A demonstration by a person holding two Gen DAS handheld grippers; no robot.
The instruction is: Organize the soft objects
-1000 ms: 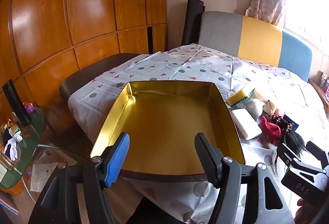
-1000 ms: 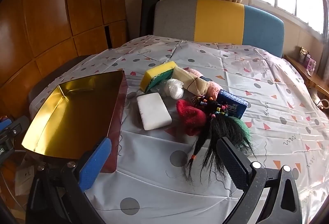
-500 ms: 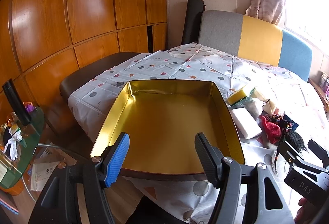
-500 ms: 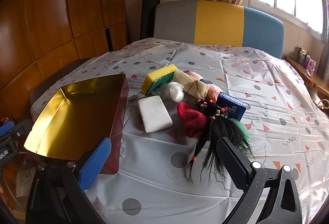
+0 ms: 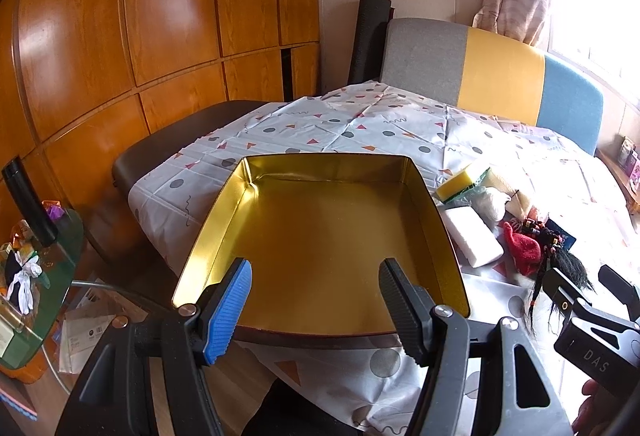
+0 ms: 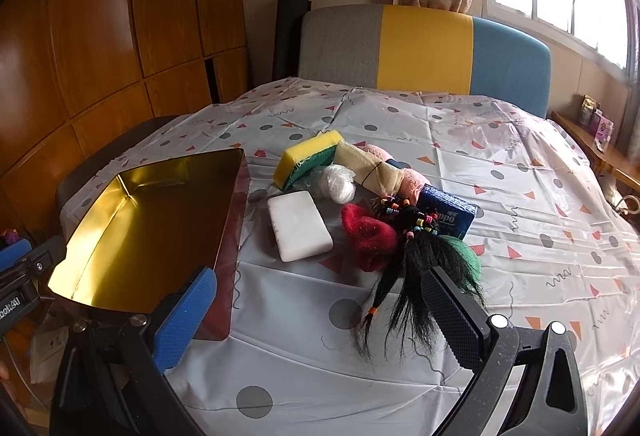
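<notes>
An empty gold tin tray (image 5: 320, 164) (image 6: 100, 196) sits at the table's left front corner. Right of it lies a pile of soft objects: a yellow-green sponge (image 6: 308, 156) (image 5: 460, 184), a white foam block (image 6: 298, 224) (image 5: 472, 236), a white plastic ball (image 6: 338, 182), a beige cloth roll (image 6: 372, 172), a red knit piece (image 6: 368, 232) (image 5: 522, 246), a blue tissue pack (image 6: 446, 210) and a black beaded hair bundle (image 6: 416, 268). My left gripper (image 5: 316, 308) is open, empty, before the tray's near rim. My right gripper (image 6: 320, 320) is open, empty, just short of the hair ends.
A patterned cloth (image 6: 520, 196) covers the table. A grey, yellow and blue bench back (image 6: 424, 48) stands behind it. Wooden panels (image 5: 160, 36) line the left wall. A glass side table (image 5: 36, 276) with clutter stands at the lower left.
Both grippers have shifted only slightly; the right view has crept a little closer to the pile. Nothing was taken hold of or moved.
</notes>
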